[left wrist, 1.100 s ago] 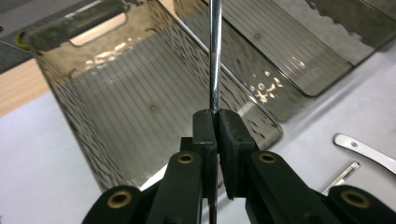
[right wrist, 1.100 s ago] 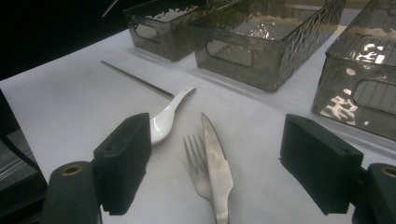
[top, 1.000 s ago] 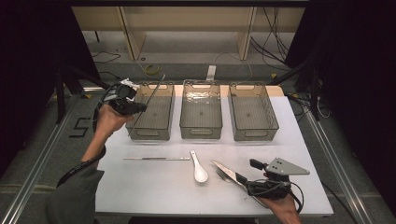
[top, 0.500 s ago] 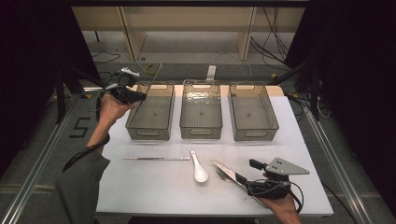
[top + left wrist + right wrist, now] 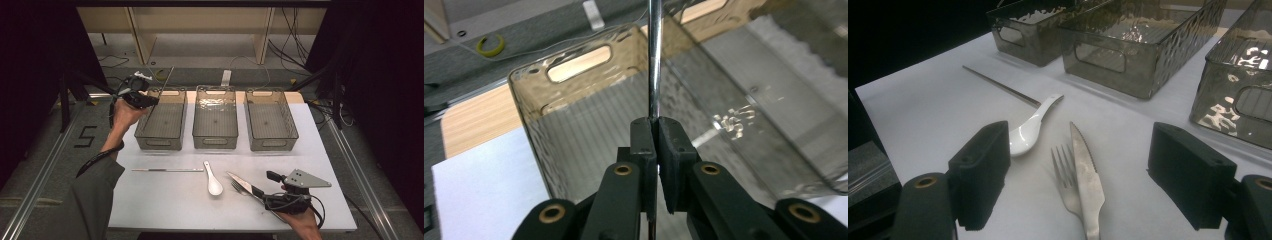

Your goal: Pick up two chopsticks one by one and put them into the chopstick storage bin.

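High view: three smoky clear plastic bins stand in a row at the back of the white table; cutlery lies in front of them.
Left gripper: jaws clenched on a thin metal chopstick, pinched low on its shaft, the long end sticking up and tilted above the left bin.
Where the chopstick is: in the air at the bin's near-left corner, not inside yet.
Right gripper: jaws spread wide and empty, resting low over the knife and fork, touching neither.
On the table: a second chopstick, with a white ceramic spoon just beside its end.
Risk, pivot: my guess is the smooth rod could swivel in so narrow a pinch, since most of its length hangs free.
Risk, rim: let go at this tilt, it may catch the bin wall, bounce out, and roll off the table's left edge.
Risk, right side: closing around both the knife and the fork, which touch, might drag the two together.
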### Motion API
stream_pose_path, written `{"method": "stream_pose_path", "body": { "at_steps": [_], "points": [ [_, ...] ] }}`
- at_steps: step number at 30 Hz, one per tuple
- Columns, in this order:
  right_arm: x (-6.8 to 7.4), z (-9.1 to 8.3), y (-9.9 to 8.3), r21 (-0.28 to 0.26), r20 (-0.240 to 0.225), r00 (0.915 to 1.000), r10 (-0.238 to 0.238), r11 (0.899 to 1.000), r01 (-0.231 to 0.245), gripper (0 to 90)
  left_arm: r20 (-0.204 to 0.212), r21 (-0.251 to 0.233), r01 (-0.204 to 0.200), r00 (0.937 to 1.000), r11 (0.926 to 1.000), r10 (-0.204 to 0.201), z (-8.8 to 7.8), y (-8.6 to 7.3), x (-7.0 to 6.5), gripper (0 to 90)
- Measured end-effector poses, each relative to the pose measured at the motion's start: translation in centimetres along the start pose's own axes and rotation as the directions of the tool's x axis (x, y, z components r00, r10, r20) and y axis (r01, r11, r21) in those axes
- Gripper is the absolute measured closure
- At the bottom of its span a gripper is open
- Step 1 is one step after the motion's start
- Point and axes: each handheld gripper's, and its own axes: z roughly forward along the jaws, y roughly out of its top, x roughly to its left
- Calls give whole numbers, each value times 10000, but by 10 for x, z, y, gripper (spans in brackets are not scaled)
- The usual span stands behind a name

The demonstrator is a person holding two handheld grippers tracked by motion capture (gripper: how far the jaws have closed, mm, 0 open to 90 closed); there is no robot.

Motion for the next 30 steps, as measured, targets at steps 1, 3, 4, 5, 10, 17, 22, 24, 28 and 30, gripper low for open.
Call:
{"method": "stream_pose_path", "body": {
  "at_steps": [1, 3, 4, 5, 10, 17, 22, 24, 28, 30],
  "points": [
    [1, 0, 0, 0, 14, 10000, 22, 10000, -22, 257, 35, 12, 8, 10000, 10000, -8, 1, 0, 0, 851],
    [1, -1, 0, 1, 7, 10000, -93, 10000, 93, 258, -21, -29, -11, 10000, 10000, 11, 3, -1, 0, 850],
    [1, -1, 0, -7, -23, 10000, -84, 10000, 84, 258, -6, -56, 28, 10000, 10000, -28, 4, -3, 0, 850],
    [1, -1, 0, 30, -15, 10000, -76, 10000, 76, 258, -83, -103, 94, 9999, 9999, -95, 6, -6, 2, 851],
    [2, 0, 0, 15, -21, 9999, -115, 9999, 115, 258, -101, -112, 342, 9994, 9994, -343, 9, -9, 5, 851],
    [1, -1, 0, -4, -35, 10000, -18, 10000, 18, 258, -96, -187, 666, 9977, 9976, -668, 14, -14, 6, 851],
    [2, -1, 0, -3, -30, 10000, -19, 10000, 19, 259, -36, -205, 707, 9975, 9973, -708, 20, -16, 1, 851],
    [1, -1, 0, 3, -20, 10000, -9, 10000, 9, 258, 34, -154, 702, 9975, 9974, -701, 22, -17, -1, 851],
    [1, -1, -1, 18, -18, 10000, 13, 10000, -13, 259, -36, -75, 704, 9975, 9975, -704, 27, -20, -3, 850],
    [1, -1, -1, 11, -18, 10000, 11, 10000, -11, 259, 1, -56, 811, 9967, 9967, -811, 29, -22, -3, 850]
  ]
}}
